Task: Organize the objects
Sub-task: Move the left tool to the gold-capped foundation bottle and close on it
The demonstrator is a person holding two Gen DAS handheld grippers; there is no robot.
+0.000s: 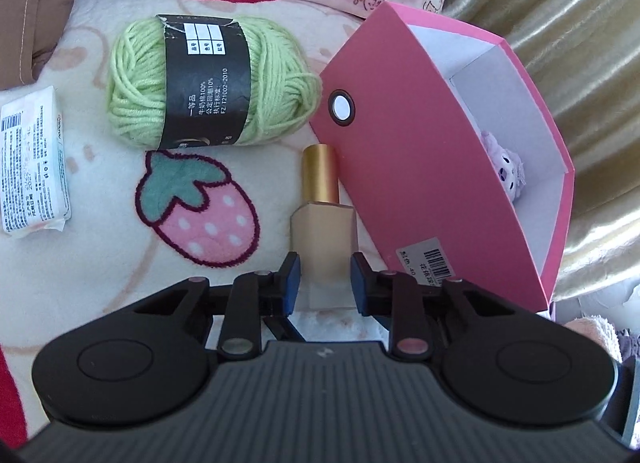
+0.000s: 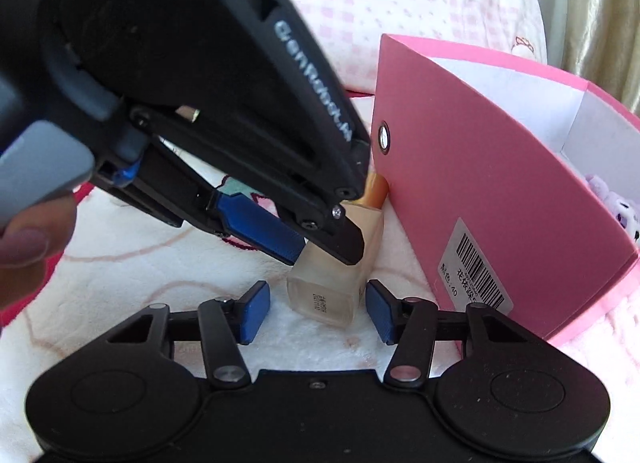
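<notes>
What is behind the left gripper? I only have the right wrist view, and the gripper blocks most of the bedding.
Observer: A green yarn ball with a black band lies there, beyond the top of the bottle.
Operator: Anything else loose out there?
Observer: A white packet lies further left, past the strawberry patch on the blanket.
Operator: I only see a sliver of the bottle's top. Is it capped?
Observer: Yes, its gold cap is on. It points toward the yarn and lies close beside the pink box.
</notes>
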